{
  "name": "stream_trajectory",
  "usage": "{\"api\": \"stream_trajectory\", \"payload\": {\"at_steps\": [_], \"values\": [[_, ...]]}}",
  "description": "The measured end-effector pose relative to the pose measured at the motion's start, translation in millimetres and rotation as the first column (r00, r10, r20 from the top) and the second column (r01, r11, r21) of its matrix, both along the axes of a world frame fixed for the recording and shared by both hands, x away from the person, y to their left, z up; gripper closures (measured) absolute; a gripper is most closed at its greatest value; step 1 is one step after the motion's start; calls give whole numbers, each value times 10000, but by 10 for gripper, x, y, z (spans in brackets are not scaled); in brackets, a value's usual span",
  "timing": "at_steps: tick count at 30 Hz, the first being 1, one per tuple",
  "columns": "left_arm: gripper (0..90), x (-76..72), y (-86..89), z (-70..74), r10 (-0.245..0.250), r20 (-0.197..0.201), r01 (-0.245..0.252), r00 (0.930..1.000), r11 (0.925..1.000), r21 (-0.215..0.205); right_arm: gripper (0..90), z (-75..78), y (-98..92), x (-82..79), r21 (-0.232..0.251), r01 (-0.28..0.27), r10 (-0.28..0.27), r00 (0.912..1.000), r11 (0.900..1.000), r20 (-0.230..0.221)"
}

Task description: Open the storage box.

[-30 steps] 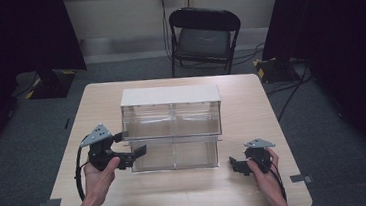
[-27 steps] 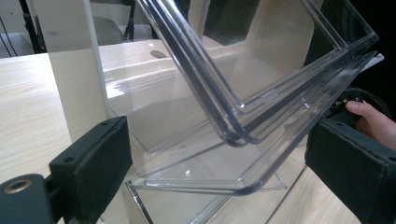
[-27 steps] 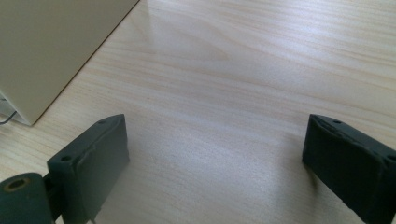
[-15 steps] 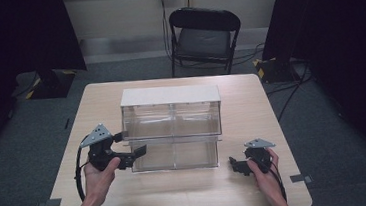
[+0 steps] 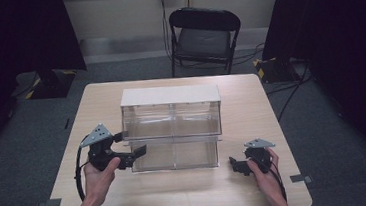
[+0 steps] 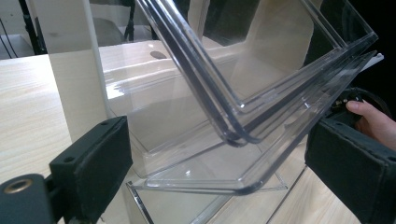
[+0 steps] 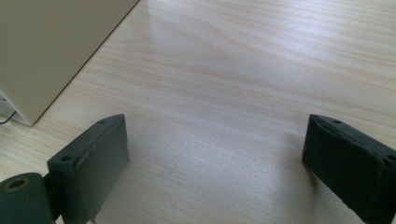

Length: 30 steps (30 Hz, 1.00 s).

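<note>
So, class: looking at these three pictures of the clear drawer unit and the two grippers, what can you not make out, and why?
- Whether the clear drawer unit holds anything: in the high view it is small and glare washes its walls.
- Whether the left gripper touches the pulled-out drawer: in the left gripper view the fingers stand wide on either side of it, with no contact to be seen.
- The right gripper: its fingers are too small to read in the high view.
</note>
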<state>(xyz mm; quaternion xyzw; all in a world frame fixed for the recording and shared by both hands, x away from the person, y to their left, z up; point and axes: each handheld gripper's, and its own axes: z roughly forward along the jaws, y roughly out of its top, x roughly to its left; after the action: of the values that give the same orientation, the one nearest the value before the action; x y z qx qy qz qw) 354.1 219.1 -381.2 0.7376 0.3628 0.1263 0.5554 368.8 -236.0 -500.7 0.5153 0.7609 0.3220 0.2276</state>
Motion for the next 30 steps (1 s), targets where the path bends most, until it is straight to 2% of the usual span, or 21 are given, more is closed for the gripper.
{"api": "stream_trajectory", "payload": {"at_steps": [10, 30], "values": [[70, -3, 0, 8, 33, -5, -33, 10000, 9999, 106, 64, 0, 0, 0, -4, -3, 3, 10000, 10000, 0], [67, 1, -5, 3, 32, -1, -32, 10000, 10000, 36, 64, 0, 0, 0, -1, 2, -2, 10000, 10000, 1]]}}
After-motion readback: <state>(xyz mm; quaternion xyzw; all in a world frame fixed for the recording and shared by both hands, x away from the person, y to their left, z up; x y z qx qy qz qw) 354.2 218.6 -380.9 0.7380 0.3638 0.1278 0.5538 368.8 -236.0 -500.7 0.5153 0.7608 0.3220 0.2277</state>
